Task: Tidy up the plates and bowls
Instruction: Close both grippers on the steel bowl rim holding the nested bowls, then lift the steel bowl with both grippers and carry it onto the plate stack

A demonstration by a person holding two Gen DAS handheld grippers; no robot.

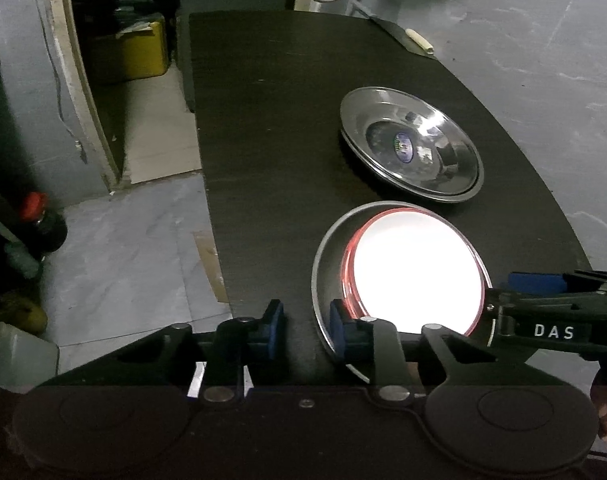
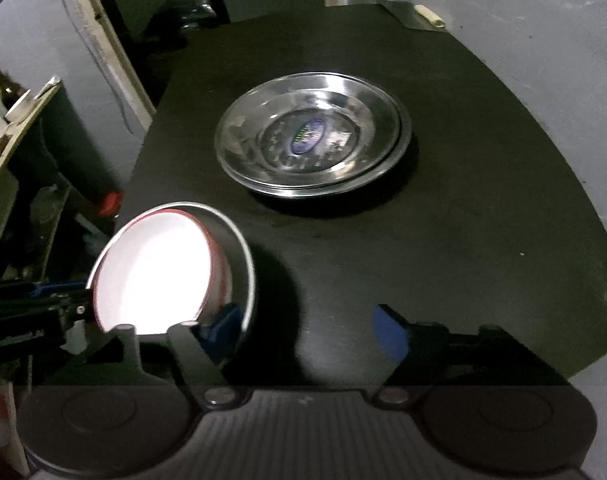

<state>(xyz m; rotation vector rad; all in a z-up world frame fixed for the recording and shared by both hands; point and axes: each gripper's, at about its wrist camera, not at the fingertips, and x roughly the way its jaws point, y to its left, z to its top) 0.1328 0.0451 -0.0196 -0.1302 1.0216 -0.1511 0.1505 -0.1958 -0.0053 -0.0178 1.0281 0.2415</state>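
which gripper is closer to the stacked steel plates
Right. The right gripper straddles the rim of the steel bowl on the side facing the steel plates; the left gripper is at the opposite rim.

— Left gripper (image 1: 307,326): what is its build?
— Black linkage arms, blue pads, silver pivot pins, two round black discs at six o'clock.
— Right gripper (image 2: 303,332)?
— Same black frame, blue pads, ribbed grey housing below; white "DAS" lettering on its body at three o'clock.
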